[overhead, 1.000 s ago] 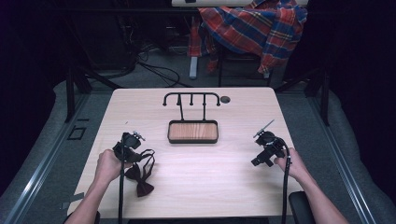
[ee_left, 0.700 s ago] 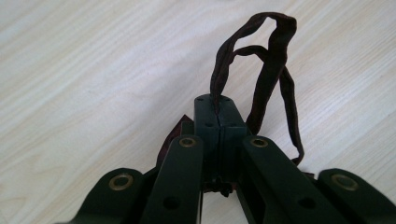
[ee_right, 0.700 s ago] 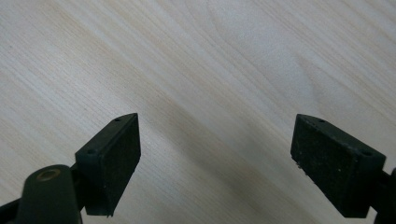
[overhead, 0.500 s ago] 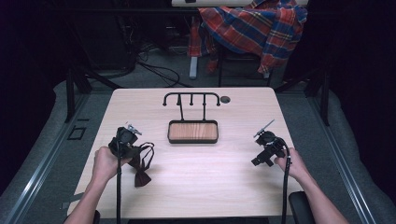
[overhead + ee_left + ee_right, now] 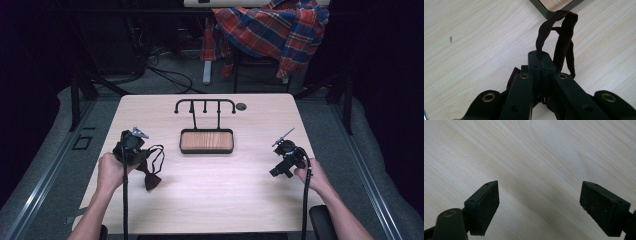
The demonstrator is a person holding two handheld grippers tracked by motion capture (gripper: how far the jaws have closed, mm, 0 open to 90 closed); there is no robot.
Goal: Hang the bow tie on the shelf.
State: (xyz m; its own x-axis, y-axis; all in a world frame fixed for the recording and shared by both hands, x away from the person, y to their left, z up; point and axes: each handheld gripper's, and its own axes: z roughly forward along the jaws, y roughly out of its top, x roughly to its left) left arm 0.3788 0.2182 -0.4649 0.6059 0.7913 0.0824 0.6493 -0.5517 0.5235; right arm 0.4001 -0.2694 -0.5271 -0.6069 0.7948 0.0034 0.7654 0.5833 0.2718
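Left gripper (image 5: pixel 540 67): fingers clamped on dark maroon fabric bow tie's strap (image 5: pixel 559 37).
Right gripper (image 5: pixel 539 207): fingers wide apart, empty.
Advice: lift slowly toward the black metal hook stand (image 5: pixel 205 106), strap loop open.

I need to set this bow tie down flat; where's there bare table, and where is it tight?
Bare wood lies between the wooden tray and the right gripper, and along the near edge of the table between both forearms. It is tight around the left gripper, where the bow tie hangs, and behind the tray by the hook rack.
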